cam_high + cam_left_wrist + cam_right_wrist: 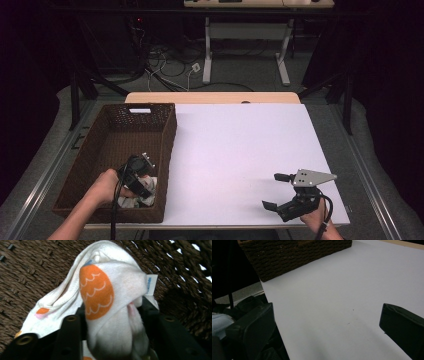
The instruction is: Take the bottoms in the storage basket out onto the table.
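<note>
Left gripper [112, 340] pinches the bunched white cloth with orange scalloped patches [105, 297] at the near end of the brown woven basket [120, 125], right gripper [280, 192] idles wide open, and that loose fold could slip free on lifting.

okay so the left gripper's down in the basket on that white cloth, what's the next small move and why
Probably lift the left gripper straight up. In its own view the jaws pinch a fold of the white cloth, which lies in the brown basket; the right gripper waits open over the white table.
</note>
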